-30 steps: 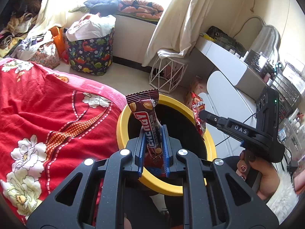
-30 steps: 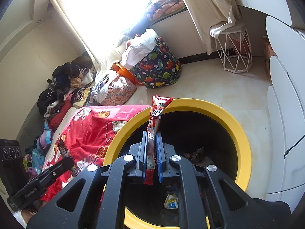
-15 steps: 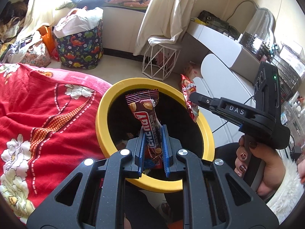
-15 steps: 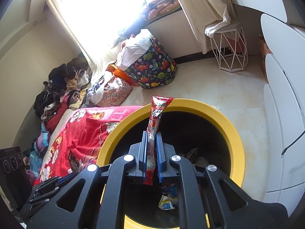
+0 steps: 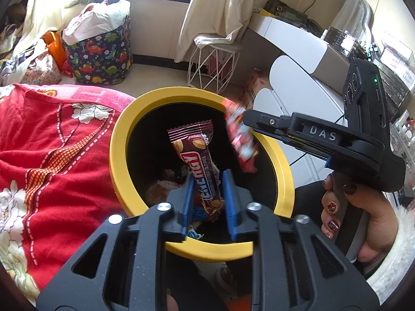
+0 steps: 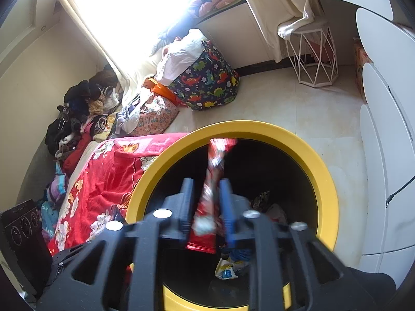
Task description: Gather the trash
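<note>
A yellow-rimmed black bin [image 5: 118, 155] stands beside the bed, with several wrappers at its bottom. My left gripper [image 5: 207, 194] hangs over its mouth with the jaws opening. A brown candy-bar wrapper [image 5: 199, 160] stands loose between the blue pads [image 5: 188, 197], with gaps on both sides. In the right wrist view, my right gripper [image 6: 206, 194] is also over the bin [image 6: 324, 181], jaws opening. A red snack wrapper [image 6: 215, 165] is blurred and slipping between the spread pads. From the left wrist view, that red wrapper [image 5: 240, 140] drops from the right gripper [image 5: 247, 119], which a hand [image 5: 363, 220] holds.
A red flowered blanket [image 5: 52, 155] covers the bed left of the bin. A dinosaur-print basket [image 5: 99, 51] and a white wire stool [image 5: 210, 64] stand on the floor behind. White rounded drawers [image 6: 384, 155] line the right side. Clothes pile up by the window wall.
Both pairs of jaws have spread apart from shut. The brown wrapper now stands loose and the red one slips down, blurred. My left gripper has moved further over the bin.
</note>
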